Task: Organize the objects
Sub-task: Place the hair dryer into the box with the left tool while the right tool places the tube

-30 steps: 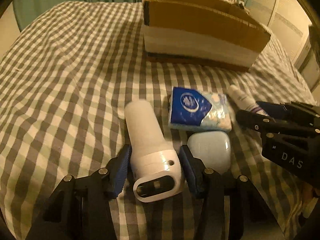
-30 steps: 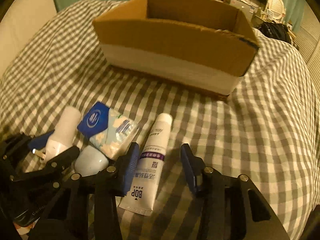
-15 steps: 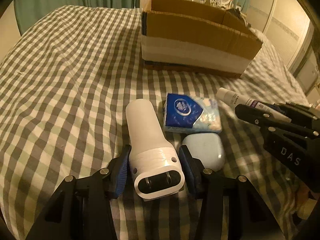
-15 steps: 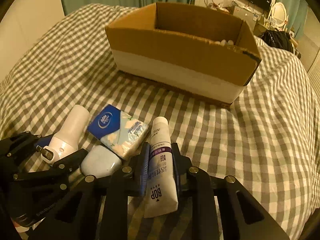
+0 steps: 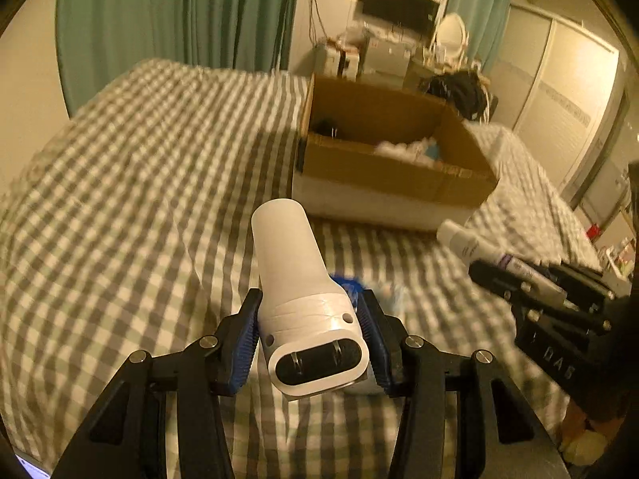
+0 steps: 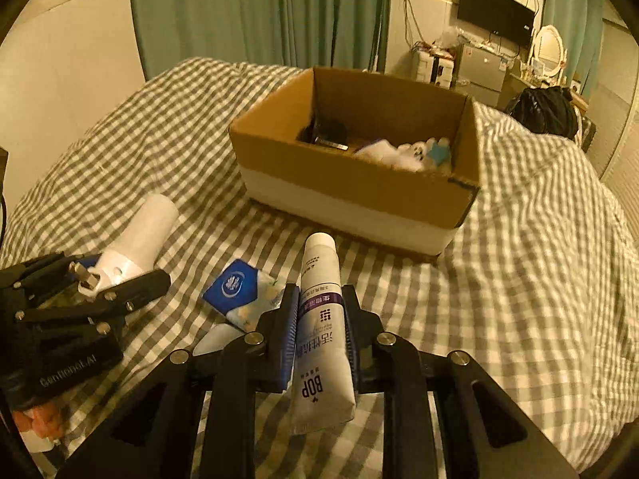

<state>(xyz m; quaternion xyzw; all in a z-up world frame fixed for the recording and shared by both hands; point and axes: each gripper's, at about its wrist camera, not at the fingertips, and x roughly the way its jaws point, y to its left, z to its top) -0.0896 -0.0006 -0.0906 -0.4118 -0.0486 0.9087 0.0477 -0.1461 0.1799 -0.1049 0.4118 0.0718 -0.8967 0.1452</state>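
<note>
A: The left gripper (image 5: 309,333) has its jaws pinching the plug end of a white cylindrical device (image 5: 297,279), two prongs facing the camera at lower centre of the left view. What does the other side hold?

B: The right gripper (image 6: 319,327) has its jaws pressed onto a white BOP tube (image 6: 321,319), cap pointing up the frame toward the cardboard box (image 6: 359,195) at centre. Both items look lifted clear of the checked bedspread (image 6: 539,279).

A: So the step in hand is probably carrying both to the box, which sits in the upper middle of each view and already holds a dark object and something white and fluffy

B: The sensible way is to bring each item well over the near wall before lowering, and let go one at a time so the grippers stay apart. The tube is soft, so a firm squeeze may deform it.

A: A blue tissue pack (image 6: 239,293) lies on the bedspread at lower left of the right view, with a pale object partly hidden just below it
</note>
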